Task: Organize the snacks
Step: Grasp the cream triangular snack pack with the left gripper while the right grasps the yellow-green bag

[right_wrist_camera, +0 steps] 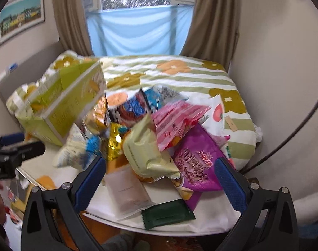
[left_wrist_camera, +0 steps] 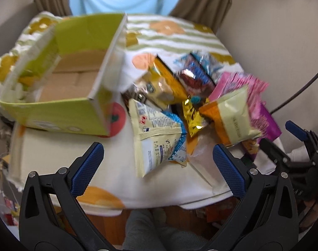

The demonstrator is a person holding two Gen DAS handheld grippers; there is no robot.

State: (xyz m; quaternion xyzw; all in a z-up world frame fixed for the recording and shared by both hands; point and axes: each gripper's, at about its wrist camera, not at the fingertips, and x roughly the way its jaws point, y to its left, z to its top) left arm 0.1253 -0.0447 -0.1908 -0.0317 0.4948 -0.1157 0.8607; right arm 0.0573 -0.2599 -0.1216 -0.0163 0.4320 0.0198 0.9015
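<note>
I am hovering both the left gripper (left_wrist_camera: pixel 157 165) and the right gripper (right_wrist_camera: pixel 161 177), jaws spread and empty, over the heap of crinkly foil snack packets (left_wrist_camera: pixel 192 108), judging the empty lime-green cardboard box (left_wrist_camera: pixel 75 87) beside it needs a first packet pinched next.

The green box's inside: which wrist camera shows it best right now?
The left wrist view. It looks down into the open green box, showing its brown cardboard floor with no snacks visible in it. The right wrist view shows only the box's outer side, blurred, beside the snack pile.
</note>
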